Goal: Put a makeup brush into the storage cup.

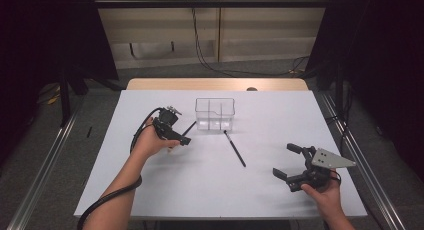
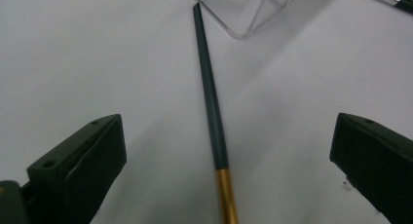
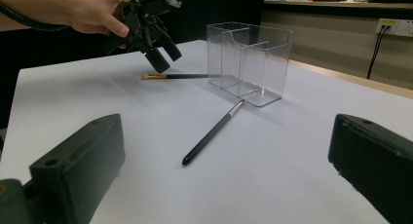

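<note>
At the lower right of the high view, the right gripper [image 1: 291, 166] rests with jaws spread. Left of centre, the left gripper [image 1: 176, 135] hovers, jaws spread, over the gold-banded brush [image 2: 210, 95]. Beyond, at centre, stands the clear box [image 1: 215, 113], a second brush [image 1: 234, 148] lying just before it.

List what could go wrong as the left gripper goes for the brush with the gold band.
1. The brush lies flat on the table, thin between the left gripper's open jaws; they may well scrape the surface or let it roll away.
2. Its dark tip lies close to the clear box, so a nudge could push the box.
3. The second brush lies loose nearby and could be swept aside.
</note>
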The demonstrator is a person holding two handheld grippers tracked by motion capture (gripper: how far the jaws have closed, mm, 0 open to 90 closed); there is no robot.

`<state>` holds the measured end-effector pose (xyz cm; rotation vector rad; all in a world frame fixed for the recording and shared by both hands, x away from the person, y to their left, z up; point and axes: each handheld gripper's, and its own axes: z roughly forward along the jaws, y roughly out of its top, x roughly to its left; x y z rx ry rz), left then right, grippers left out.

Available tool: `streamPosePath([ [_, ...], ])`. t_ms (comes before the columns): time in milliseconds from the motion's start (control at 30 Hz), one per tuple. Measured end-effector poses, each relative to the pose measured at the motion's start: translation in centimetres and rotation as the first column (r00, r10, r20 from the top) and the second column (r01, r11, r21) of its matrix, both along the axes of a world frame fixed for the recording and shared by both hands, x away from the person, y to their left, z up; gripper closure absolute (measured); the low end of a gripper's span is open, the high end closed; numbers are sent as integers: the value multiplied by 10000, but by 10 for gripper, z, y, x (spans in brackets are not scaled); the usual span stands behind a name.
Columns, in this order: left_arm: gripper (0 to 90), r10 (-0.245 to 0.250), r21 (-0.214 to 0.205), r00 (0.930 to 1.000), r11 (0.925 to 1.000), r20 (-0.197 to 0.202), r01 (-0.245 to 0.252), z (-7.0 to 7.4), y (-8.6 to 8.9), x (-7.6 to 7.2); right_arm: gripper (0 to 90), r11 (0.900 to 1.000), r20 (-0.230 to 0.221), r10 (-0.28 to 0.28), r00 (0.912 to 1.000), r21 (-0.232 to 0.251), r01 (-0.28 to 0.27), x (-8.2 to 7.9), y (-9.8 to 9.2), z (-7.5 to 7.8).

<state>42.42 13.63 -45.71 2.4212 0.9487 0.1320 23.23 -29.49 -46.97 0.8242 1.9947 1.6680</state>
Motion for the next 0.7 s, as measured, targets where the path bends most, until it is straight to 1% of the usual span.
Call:
streamPosePath([
  [33, 0, -6, 100, 10000, 9999, -69, 6, 0, -1, 0, 0, 10000, -6, 1, 10000, 8, -1, 0, 0, 0],
  [67, 0, 14, 245, 10000, 9997, -54, -12, 0, -2, 1, 0, 10000, 7, -4, 10000, 11, 4, 0, 0, 0],
  [100, 17, 0, 241, 9999, 9997, -106, 3, 0, -2, 1, 0, 10000, 3, -2, 10000, 16, 2, 0, 0, 0],
  [133, 35, -33, 298, 9999, 9996, -111, 36, 0, -3, 1, 0, 10000, 8, -2, 10000, 10, 2, 0, 0, 0],
  [167, 51, -118, 449, 9998, 9989, -138, 124, 0, -3, 3, 0, 10000, 10, 8, 10000, 7, -8, 0, 0, 0],
  [200, 70, -17, 480, 9998, 9988, -179, 25, 0, -3, 3, 0, 10000, 9, 9, 10000, 6, -9, 0, 0, 0],
  [267, 112, -46, 599, 9996, 9982, -274, 63, 0, -2, 5, 0, 10000, 8, 5, 10000, 7, -5, 0, 0, 0],
  [333, 166, 23, 754, 9998, 9971, -203, -7, 0, -2, 6, 0, 10000, 5, 13, 10000, 7, -13, 0, 0, 0],
  [433, 213, 108, 757, 9997, 9971, -235, -90, 2, -1, 8, 0, 10000, -12, 35, 10000, -4, -35, 0, 0, 0],
  [533, 280, 17, 750, 9997, 9972, -256, 3, 4, -1, 9, 0, 10000, -10, 37, 10000, 5, -37, 0, 0, 0],
  [600, 321, -7, 721, 9993, 9974, -386, 34, 5, -1, 9, 0, 10000, -14, 44, 10000, 7, -44, 0, 0, 0],
  [633, 366, -63, 673, 9988, 9977, -483, 95, 5, -1, 9, 0, 10000, -18, 43, 10000, -13, -43, 1, 0, 0],
  [667, 383, -60, 746, 9989, 9972, -471, 95, 5, -1, 9, 0, 10000, -20, 43, 10000, -31, -43, 1, 0, -1],
  [700, 383, -53, 814, 9993, 9966, -370, 83, 5, -2, 9, 0, 10000, -36, 32, 10000, -35, -32, 1, 0, -1],
])
